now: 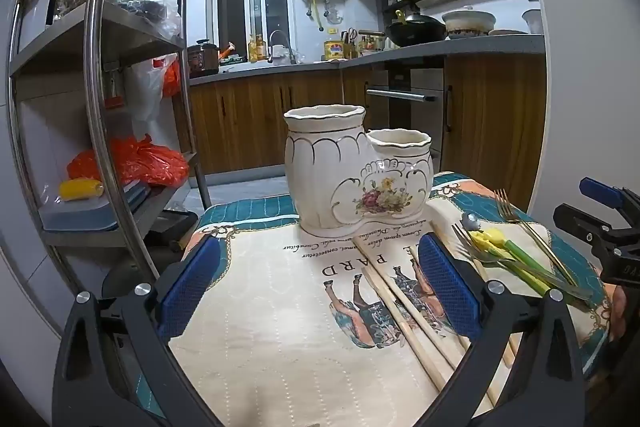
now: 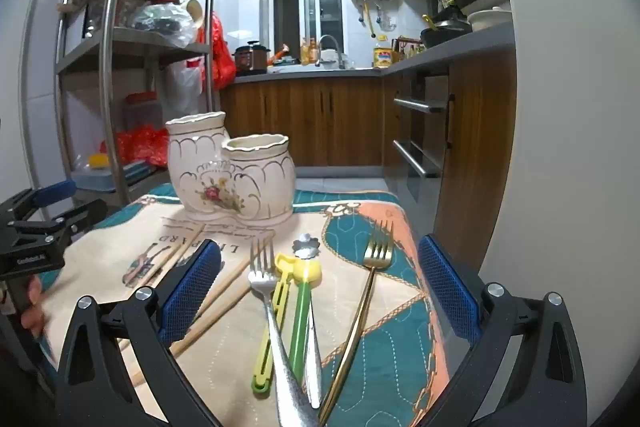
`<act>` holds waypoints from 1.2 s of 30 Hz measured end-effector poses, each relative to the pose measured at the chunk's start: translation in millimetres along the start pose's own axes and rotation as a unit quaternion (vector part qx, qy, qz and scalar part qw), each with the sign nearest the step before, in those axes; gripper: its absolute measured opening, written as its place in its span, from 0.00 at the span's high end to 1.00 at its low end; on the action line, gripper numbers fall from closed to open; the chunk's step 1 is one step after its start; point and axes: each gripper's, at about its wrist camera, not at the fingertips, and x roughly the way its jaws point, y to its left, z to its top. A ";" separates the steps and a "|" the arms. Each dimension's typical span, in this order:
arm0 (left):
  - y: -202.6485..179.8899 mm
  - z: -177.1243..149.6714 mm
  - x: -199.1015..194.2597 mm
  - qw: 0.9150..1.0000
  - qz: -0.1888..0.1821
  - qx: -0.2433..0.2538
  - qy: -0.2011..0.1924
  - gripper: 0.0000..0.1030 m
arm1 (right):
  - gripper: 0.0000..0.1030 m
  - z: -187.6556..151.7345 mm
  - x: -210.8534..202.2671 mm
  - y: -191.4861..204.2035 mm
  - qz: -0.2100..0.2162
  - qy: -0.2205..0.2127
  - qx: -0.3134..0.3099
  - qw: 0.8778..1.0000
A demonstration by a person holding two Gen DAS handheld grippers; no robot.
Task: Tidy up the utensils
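Ceramic holder (image 2: 230, 175), upper left; forks (image 2: 276, 311), chopsticks (image 2: 224, 291) loose below. Right gripper (image 2: 318, 291) spread, left gripper (image 1: 318, 291) spread; pinch one handle mid-length.

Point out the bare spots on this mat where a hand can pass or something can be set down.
Free: the cream stretch of the mat left of the chopsticks, in front of the ceramic holder. Also the teal-and-peach strip right of the gold fork. Crowded: the middle, where the silver fork, green-yellow utensils and flower-ended spoon lie bunched together.
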 end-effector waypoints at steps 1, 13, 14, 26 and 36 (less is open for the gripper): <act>0.2 0.0 -0.2 1.000 -0.001 -0.002 -0.001 0.05 | 0.05 0.0 0.0 0.0 0.000 0.000 -0.001 1.000; 4.9 -3.9 0.4 1.000 -0.006 -0.009 0.000 0.05 | 0.05 0.2 -0.6 0.2 -0.001 -0.001 -0.006 1.000; 3.5 -3.3 0.4 1.000 -0.006 -0.009 0.001 0.05 | 0.05 0.2 -0.7 0.1 -0.002 -0.001 -0.006 1.000; 2.0 -1.2 2.7 1.000 -0.003 -0.012 0.007 0.05 | 0.05 0.2 -0.8 0.0 0.000 -0.001 -0.006 1.000; 1.8 -1.3 3.1 1.000 -0.002 -0.012 0.008 0.05 | 0.05 0.0 -1.0 0.3 0.001 -0.001 -0.006 1.000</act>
